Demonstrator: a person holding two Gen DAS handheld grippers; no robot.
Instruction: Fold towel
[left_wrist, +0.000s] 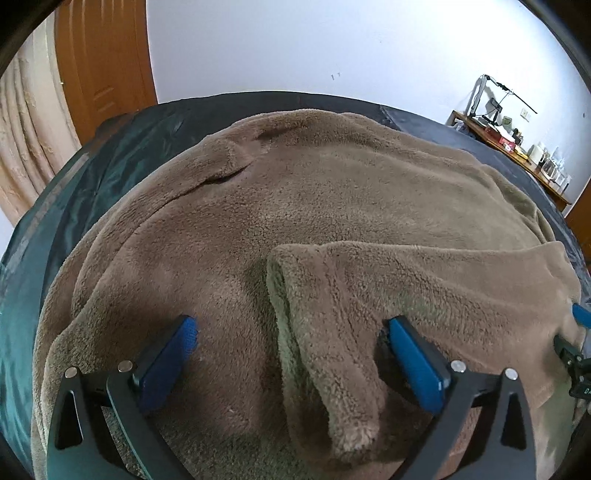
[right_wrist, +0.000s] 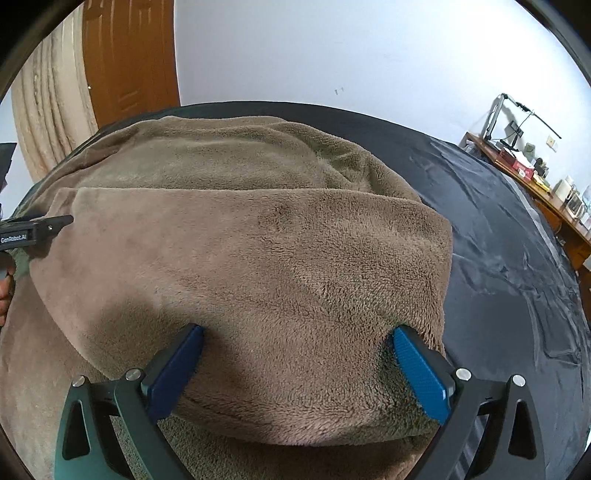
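Both tongs spread wide: left tongs (left_wrist: 291, 332), right tongs (right_wrist: 297, 338) over brown towel (right_wrist: 258, 251), folded flap between fingers.

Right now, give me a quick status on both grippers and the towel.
Left gripper open, right gripper open, neither gripping. Brown towel partly folded on the dark sheet, one flap laid over. Nothing in the way.

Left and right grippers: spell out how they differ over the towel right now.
The left gripper straddles the turned-over flap's free corner, with single-layer towel under one side. The right gripper sits wholly over the flap, beside the towel's edge and the dark sheet. Shared: both have blue-padded jaws wide open, holding nothing, low over the brown towel.
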